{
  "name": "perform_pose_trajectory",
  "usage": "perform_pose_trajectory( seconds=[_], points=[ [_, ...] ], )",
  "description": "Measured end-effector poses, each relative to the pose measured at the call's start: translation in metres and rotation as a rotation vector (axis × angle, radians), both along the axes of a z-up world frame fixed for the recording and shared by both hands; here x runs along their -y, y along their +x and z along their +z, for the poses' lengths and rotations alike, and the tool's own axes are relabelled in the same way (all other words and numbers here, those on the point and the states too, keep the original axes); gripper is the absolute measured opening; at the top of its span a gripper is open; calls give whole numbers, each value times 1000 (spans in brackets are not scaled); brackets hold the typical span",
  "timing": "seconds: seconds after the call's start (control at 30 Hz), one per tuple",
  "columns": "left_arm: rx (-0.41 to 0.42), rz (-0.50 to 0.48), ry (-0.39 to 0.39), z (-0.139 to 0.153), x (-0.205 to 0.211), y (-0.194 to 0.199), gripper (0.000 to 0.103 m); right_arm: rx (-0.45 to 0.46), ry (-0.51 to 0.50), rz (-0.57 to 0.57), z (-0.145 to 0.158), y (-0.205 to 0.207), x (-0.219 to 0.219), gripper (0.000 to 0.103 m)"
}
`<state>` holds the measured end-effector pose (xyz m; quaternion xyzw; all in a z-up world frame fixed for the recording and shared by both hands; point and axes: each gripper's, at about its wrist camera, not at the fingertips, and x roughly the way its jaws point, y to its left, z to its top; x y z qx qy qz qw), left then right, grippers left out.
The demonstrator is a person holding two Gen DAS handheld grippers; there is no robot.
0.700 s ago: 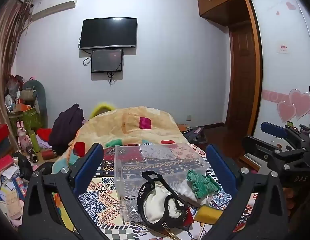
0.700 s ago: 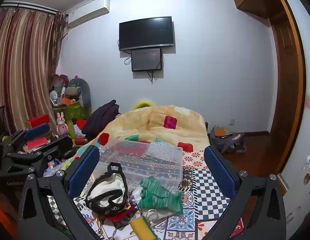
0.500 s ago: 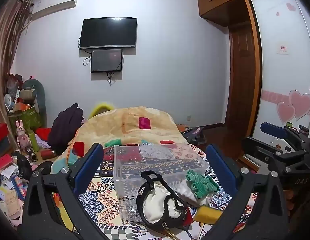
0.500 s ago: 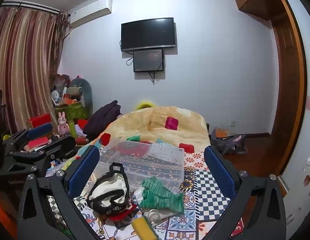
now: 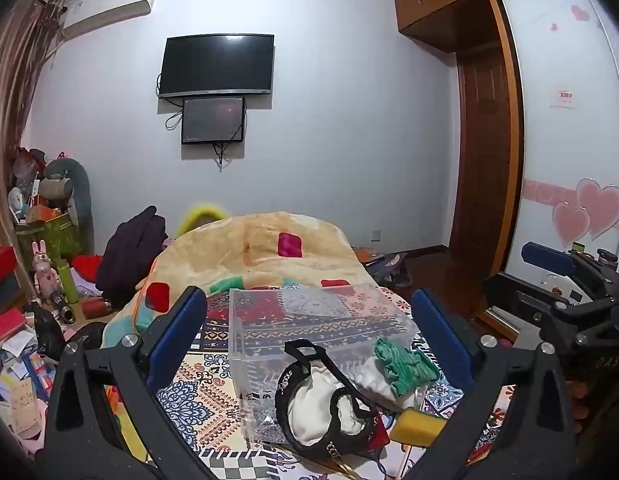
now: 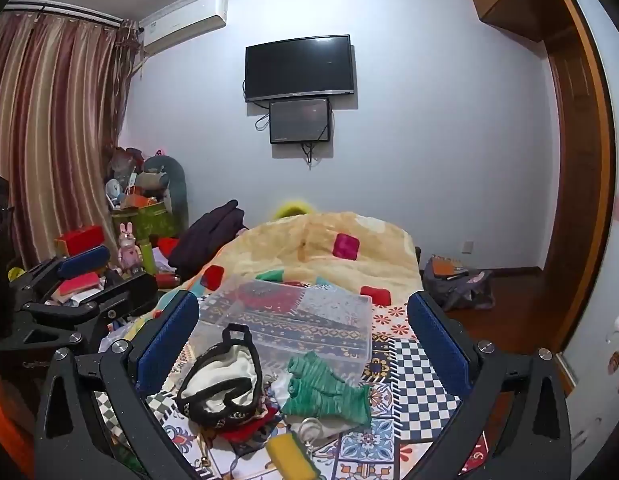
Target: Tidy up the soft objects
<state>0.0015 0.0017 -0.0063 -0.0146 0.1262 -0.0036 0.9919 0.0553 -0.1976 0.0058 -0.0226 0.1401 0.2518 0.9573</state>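
A pile of soft things lies on the patterned bed cover in front of a clear plastic box [image 5: 309, 320] [image 6: 285, 320]. A black-and-white bag-like cloth [image 5: 329, 404] [image 6: 221, 380], a green knitted piece [image 5: 403, 364] [image 6: 325, 388], a red cloth [image 6: 249, 426] and a yellow sponge [image 5: 417, 426] [image 6: 291, 454] are in it. My left gripper [image 5: 309, 340] is open and empty above the pile. My right gripper [image 6: 303, 336] is open and empty above the same pile. Each gripper shows at the edge of the other's view.
A beige blanket [image 5: 261, 256] with coloured squares is heaped behind the box. Dark clothing [image 5: 129, 248] lies to its left. Toys and boxes crowd the left side [image 6: 125, 240]. A bag [image 6: 457, 280] lies on the wooden floor at the right, near a wardrobe [image 5: 485, 160].
Both views have shifted only slightly; the right gripper's view has drifted a little. The pile and box have not moved. Both grippers stay open.
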Motion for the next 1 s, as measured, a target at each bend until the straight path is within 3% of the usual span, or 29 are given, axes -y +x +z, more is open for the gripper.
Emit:
perform_pose_trajectory(
  seconds=[1.0],
  points=[
    [20, 11, 10, 3, 2, -5, 103, 7, 17, 10, 2, -3, -1, 103]
  ],
)
